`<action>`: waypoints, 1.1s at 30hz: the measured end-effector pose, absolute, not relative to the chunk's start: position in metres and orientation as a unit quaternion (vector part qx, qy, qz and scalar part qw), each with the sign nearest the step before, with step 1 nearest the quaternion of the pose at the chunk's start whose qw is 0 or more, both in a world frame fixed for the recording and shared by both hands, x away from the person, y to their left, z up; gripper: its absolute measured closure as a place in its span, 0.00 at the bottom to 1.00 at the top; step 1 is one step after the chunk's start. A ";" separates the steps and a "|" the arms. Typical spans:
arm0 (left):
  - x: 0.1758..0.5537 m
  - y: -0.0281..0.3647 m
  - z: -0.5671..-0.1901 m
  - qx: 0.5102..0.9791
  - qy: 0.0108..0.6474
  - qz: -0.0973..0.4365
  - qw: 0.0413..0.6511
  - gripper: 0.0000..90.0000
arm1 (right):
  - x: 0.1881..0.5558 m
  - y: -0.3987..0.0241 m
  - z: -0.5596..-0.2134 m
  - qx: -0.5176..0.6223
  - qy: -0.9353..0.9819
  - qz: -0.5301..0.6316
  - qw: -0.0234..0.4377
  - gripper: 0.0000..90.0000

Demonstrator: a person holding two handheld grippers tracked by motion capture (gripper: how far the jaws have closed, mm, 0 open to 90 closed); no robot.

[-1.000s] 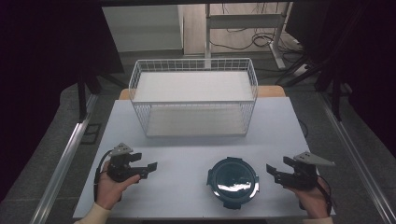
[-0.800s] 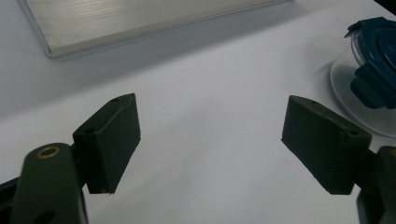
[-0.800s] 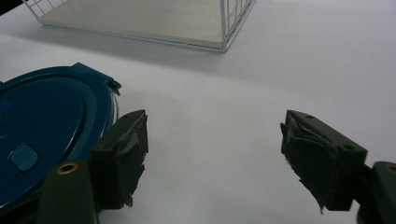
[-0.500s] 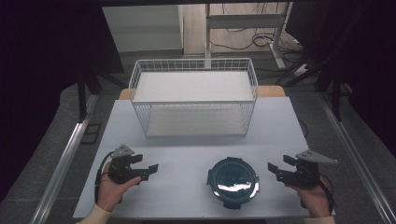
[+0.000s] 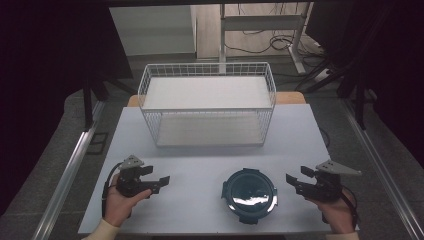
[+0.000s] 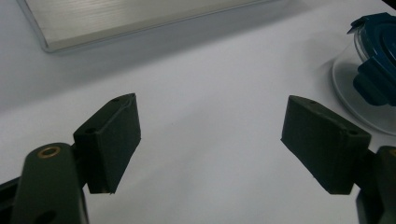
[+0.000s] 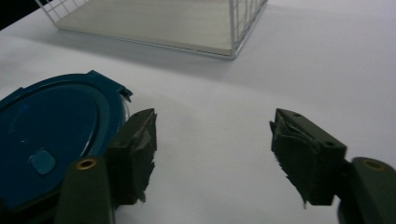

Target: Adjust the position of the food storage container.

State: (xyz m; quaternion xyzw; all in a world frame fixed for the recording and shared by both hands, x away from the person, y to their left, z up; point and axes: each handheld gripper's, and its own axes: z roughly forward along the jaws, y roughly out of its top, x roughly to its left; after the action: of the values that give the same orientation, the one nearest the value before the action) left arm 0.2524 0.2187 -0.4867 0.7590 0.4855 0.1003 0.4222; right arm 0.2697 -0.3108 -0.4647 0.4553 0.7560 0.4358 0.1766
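A round glass container with a dark blue clip lid (image 5: 249, 194) sits on the white table (image 5: 200, 165) near its front edge, also seen as the blue lid (image 7: 46, 140) and a slice of the container (image 6: 369, 79). My left gripper (image 5: 161, 182) rests at the front left, open, with bare table between its pads (image 6: 112, 140). My right gripper (image 5: 292, 181) is just right of the container, open, its jaws having just been closing with nothing between them; its left pad (image 7: 135, 149) stands close beside the lid's rim.
A white wire basket (image 5: 207, 107) with a pale board floor stands at the back middle of the table, its corner visible in the right gripper view (image 7: 231, 32). Dark floor and metal rails flank the table.
The right gripper's jaws have narrowed slightly. Both hands stay where they were.
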 end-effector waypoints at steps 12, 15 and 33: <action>0.251 0.217 -0.487 0.763 0.482 0.100 0.418 0.22 | 0.260 -0.303 -0.453 0.432 0.796 0.397 0.154 0.59; 0.251 0.216 -0.487 0.765 0.479 0.099 0.418 0.22 | 0.259 -0.301 -0.452 0.430 0.799 0.394 0.147 0.63; 0.250 0.214 -0.488 0.769 0.477 0.095 0.414 0.22 | 0.238 -0.289 -0.444 0.345 0.853 0.375 0.113 0.99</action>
State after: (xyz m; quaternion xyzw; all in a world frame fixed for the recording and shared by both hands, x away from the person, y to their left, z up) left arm 0.2498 0.2140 -0.4883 0.7692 0.4775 0.0950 0.4140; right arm 0.2381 -0.2892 -0.4444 0.3454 0.8529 0.3749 0.1132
